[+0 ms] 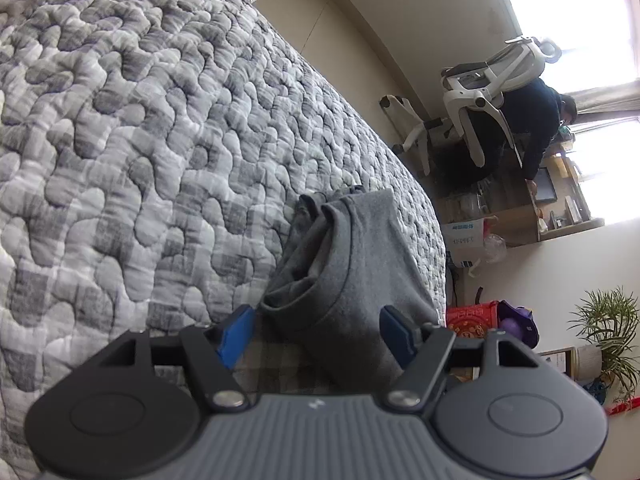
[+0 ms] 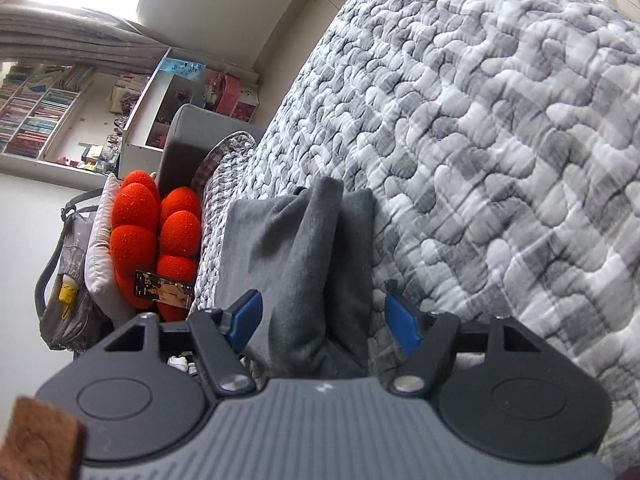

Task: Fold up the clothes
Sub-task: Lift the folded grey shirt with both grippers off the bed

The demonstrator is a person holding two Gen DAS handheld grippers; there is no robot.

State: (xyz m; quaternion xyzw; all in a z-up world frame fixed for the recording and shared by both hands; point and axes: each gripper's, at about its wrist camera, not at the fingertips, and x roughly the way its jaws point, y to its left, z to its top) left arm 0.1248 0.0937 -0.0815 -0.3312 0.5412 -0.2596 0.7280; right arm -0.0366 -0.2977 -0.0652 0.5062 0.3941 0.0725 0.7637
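The grey garment [image 1: 352, 264] lies folded into a narrow bundle on the quilted bedspread [image 1: 132, 128], low and centre in both wrist views, with its layered edges bunched along its left side in the left view and a raised ridge of cloth down its middle in the right view. The left gripper [image 1: 316, 332] stands released, its blue pads [image 1: 236, 336] spread to either side of the bundle's near end and pressing on nothing. The right gripper [image 2: 324, 324] is likewise released, pads apart around the other end of the garment [image 2: 296, 256].

My judgement: the fold is mostly made and the step in hand is tidying or the last fold. To do it well, each gripper should pinch all layers at a corner, not just the top one, then lift both ends evenly so the bundle does not spill open.

At the left of the right view, red cushions [image 2: 156, 232] sit beside the bed.
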